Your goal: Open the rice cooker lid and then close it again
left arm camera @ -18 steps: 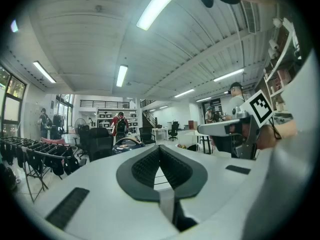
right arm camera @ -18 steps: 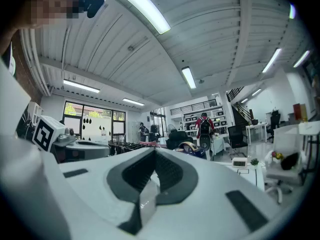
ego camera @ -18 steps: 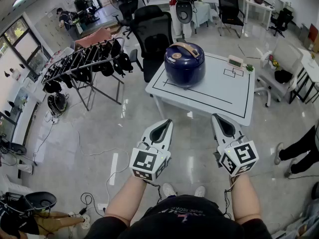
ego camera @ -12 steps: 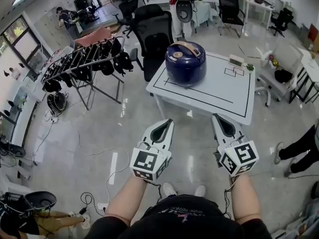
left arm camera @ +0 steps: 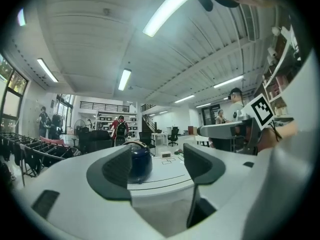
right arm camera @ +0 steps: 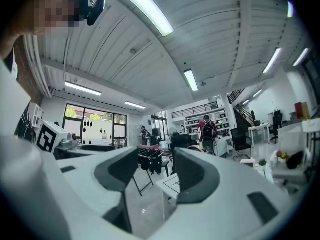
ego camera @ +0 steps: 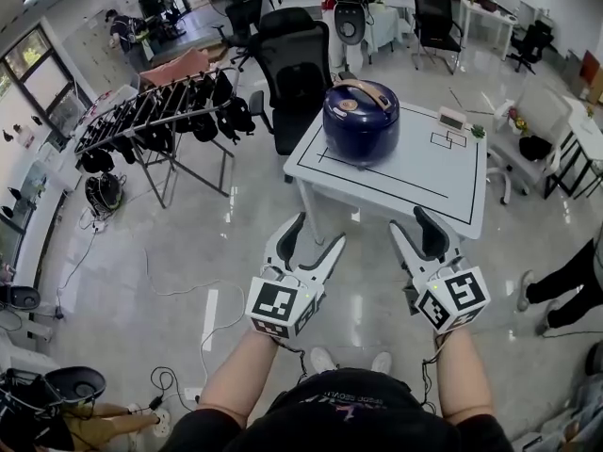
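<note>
Rice cooker: dark blue, standing towards the far left of the white counter, with its handle folded across the top.
Lid: down and shut.
Progress: nothing done yet, in my judgement; the approach, the opening and the closing all remain.
Left gripper: held level, well short of the counter. Its jaws are spread wide with nothing between them, and the cooker sits far ahead.
Right gripper: level alongside, with its jaws apart but somewhat narrower, and empty.
Arms: both forearms reach forward over the floor.
</note>
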Tool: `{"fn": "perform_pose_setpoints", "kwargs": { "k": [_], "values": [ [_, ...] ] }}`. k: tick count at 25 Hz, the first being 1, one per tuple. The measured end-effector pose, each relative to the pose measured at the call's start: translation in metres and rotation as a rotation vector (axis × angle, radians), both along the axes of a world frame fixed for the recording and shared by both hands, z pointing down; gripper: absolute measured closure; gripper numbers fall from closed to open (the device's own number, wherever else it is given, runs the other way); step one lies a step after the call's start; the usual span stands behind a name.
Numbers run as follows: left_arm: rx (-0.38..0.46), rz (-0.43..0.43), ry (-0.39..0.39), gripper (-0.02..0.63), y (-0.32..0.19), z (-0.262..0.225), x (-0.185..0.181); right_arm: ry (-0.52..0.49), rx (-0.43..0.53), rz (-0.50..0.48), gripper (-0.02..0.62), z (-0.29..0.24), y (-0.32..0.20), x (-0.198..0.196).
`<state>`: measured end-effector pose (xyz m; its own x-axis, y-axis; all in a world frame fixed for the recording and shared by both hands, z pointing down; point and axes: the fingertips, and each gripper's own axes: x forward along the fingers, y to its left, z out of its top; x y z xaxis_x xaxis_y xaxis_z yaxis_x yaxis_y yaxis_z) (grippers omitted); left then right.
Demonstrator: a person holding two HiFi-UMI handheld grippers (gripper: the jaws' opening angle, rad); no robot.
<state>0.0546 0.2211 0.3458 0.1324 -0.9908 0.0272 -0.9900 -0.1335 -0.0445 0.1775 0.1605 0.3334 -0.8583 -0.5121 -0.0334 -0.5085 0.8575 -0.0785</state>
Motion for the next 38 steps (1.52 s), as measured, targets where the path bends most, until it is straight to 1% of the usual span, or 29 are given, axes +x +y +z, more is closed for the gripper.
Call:
{"fn": "perform_pose_setpoints", "kwargs": {
  "k": [1,2,5,8,12,16,20,29,33,38],
  "values": [
    [0.001,0.001,-0.01,0.285,0.001,0.0,-0.006,-0.001,0.006,0.008,0.357,-0.001,0.001,-0.005],
    [0.0,0.001,-0.02,0.275,0.003,0.0,-0.012,-0.001,0.013,0.018,0.342,-0.002,0.001,-0.01],
    [-0.002,0.006,-0.029,0.272,0.008,0.0,-0.031,-0.004,0.02,0.048,0.339,-0.005,0.003,-0.025],
    [0.004,0.016,-0.028,0.272,0.015,-0.001,-0.05,-0.006,0.02,0.062,0.339,-0.008,0.008,-0.042],
    [0.01,0.029,-0.046,0.271,0.021,-0.003,-0.071,-0.003,0.026,0.079,0.339,-0.011,0.013,-0.058],
    [0.016,0.029,-0.031,0.271,0.024,-0.005,-0.085,0.001,0.022,0.081,0.339,-0.012,0.016,-0.071],
    [0.025,0.036,-0.016,0.27,0.023,-0.007,-0.092,0.017,0.033,0.079,0.339,-0.013,0.015,-0.081],
    [0.02,0.025,-0.023,0.272,0.007,-0.006,-0.106,0.027,0.039,0.07,0.339,-0.014,-0.007,-0.092],
    [0.025,0.016,-0.037,0.272,-0.015,-0.009,-0.108,0.02,0.039,0.065,0.339,-0.014,-0.031,-0.094],
    [0.017,0.018,-0.043,0.272,-0.057,-0.006,-0.103,0.009,0.032,0.066,0.339,-0.011,-0.074,-0.091]
  ]
}}
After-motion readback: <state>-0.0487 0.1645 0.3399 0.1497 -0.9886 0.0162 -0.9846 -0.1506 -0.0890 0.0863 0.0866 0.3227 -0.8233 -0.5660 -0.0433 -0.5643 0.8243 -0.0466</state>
